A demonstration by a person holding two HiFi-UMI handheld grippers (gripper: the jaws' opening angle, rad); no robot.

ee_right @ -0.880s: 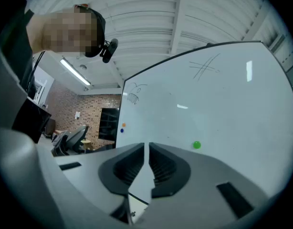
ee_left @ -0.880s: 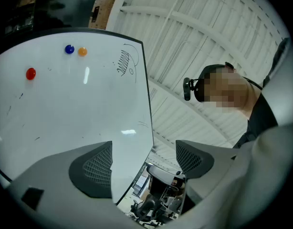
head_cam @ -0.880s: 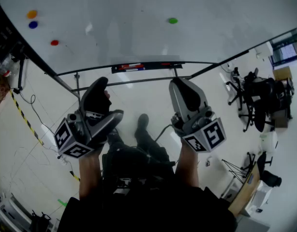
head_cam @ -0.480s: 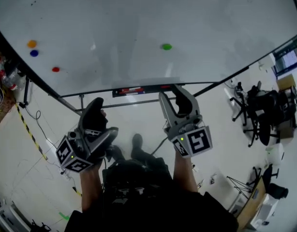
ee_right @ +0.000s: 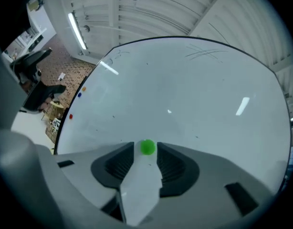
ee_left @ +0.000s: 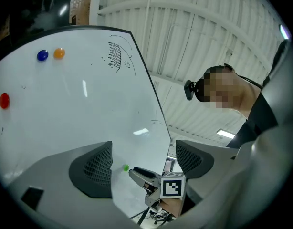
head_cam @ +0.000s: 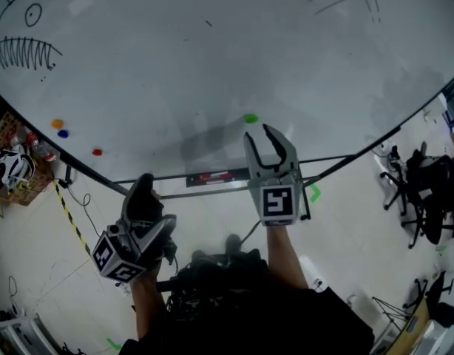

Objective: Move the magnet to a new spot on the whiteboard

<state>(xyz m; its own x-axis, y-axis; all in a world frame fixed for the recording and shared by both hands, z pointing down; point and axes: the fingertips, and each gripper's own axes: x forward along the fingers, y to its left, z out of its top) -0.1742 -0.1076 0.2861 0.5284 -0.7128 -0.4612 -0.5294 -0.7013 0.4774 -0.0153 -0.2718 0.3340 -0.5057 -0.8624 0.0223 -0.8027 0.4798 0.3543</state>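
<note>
A small green magnet [head_cam: 251, 118] sticks to the lower middle of the big whiteboard [head_cam: 212, 65]. My right gripper [head_cam: 261, 134] is raised to the board just under the magnet, jaws open. In the right gripper view the green magnet [ee_right: 147, 147] sits at the mouth of the gap between the right gripper's [ee_right: 146, 152] two tips, which do not press on it. My left gripper [head_cam: 144, 187] hangs lower and left, away from the board. In the left gripper view the left gripper [ee_left: 144, 161] is open and empty, with the green magnet [ee_left: 126, 167] far ahead.
Orange [head_cam: 57, 123], blue [head_cam: 62, 133] and red [head_cam: 97, 152] magnets sit at the board's lower left. A fish sketch [head_cam: 24, 43] fills the top left. A marker tray [head_cam: 218, 177] runs under the board. Office chairs [head_cam: 423, 191] stand at right, clutter [head_cam: 12, 167] at left.
My right gripper has risen from below the tray up to the board, and its tips now reach the green magnet. The head view has tilted upward. The left gripper stays low.
</note>
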